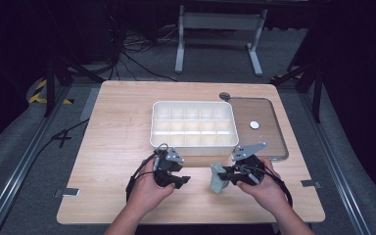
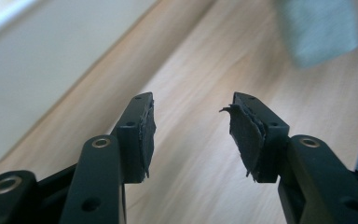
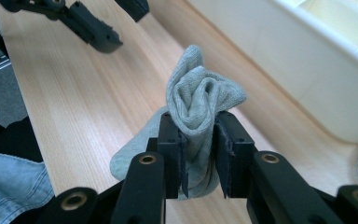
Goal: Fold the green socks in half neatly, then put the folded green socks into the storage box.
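Wood-grained tabletop (image 1: 117,147) is seen carrying everything, and at its centre a white divided box (image 1: 194,124) is set with its empty compartments facing up, presumably so that items can be dropped in from above. At about three o'clock from the box a clear lid (image 1: 267,129) is laid flat, touching the box's side, which leaves the compartments free. At roughly six o'clock from the box, near the tabletop's front edge, a grey-green sock (image 3: 198,116) is bunched into a roll and is clamped between the jaws of the right hand-held gripper (image 3: 200,158); the pads are pressed into the cloth at its lower half, so the roll is kept from unfolding and its loose end is left sticking out beyond the tips. At nine o'clock from the sock, apart from it, the left hand-held gripper (image 2: 193,135) is held with its jaws spread and nothing between them, probably so that the roll can be steadied if needed.
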`<state>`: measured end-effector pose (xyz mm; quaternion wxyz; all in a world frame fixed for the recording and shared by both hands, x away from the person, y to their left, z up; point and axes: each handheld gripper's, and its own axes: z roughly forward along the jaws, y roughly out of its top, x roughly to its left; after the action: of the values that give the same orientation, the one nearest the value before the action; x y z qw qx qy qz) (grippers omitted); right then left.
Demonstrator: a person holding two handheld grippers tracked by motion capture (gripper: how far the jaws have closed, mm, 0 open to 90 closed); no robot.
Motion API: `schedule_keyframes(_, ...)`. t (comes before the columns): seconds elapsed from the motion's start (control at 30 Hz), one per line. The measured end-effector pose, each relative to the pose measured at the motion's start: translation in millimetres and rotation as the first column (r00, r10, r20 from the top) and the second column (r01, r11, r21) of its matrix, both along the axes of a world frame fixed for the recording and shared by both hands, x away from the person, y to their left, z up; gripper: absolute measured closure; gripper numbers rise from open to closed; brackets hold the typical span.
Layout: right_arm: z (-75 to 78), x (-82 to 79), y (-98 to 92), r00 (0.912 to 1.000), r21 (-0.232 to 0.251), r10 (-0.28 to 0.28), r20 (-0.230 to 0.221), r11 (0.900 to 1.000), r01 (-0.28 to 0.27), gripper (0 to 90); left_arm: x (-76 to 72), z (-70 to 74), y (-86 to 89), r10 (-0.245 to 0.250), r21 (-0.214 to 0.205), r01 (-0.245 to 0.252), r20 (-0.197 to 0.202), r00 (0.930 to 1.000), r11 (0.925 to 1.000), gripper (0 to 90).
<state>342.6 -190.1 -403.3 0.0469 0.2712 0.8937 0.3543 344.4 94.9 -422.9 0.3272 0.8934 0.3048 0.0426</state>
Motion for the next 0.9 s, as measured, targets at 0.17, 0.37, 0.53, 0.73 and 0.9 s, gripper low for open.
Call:
schedule_keyframes(0.17, 20.3, 8.3, -7.4, 0.9988, 0.001, -0.029, 0.039, 0.9996, 0.029, 73.6, 4.5, 5.1, 18.5, 0.060, -0.025, -0.060, -0.006, 0.9982, 0.9979, 51.1)
schedule_keyframes(0.37, 39.8, 19.0, -14.1, 0.9946, -0.002, -0.062, 0.084, 0.9981, 0.062, 73.5, 5.5, 9.3, 25.1, 0.071, -0.027, -0.071, -0.002, 0.9974, 0.9971, 51.1)
schedule_keyframes(0.53, 50.9, 25.2, -15.6, 0.9901, -0.010, -0.077, 0.117, 0.9968, 0.079, 73.6, 6.6, 9.2, 27.4, 0.083, -0.038, -0.083, -0.009, 0.9965, 0.9958, 50.8)
schedule_keyframes(0.73, 59.0, 32.2, -16.3, 0.9852, -0.022, -0.095, 0.143, 0.9948, 0.099, 73.6, 7.3, 10.3, 29.2, 0.083, -0.039, -0.083, -0.007, 0.9965, 0.9957, 50.9)
schedule_keyframes(0.9, 66.3, 40.5, -18.3, 0.9782, -0.025, -0.116, 0.172, 0.9922, 0.122, 73.5, 7.5, 10.3, 29.9, 0.079, -0.043, -0.079, 0.001, 0.9969, 0.9960, 51.2)
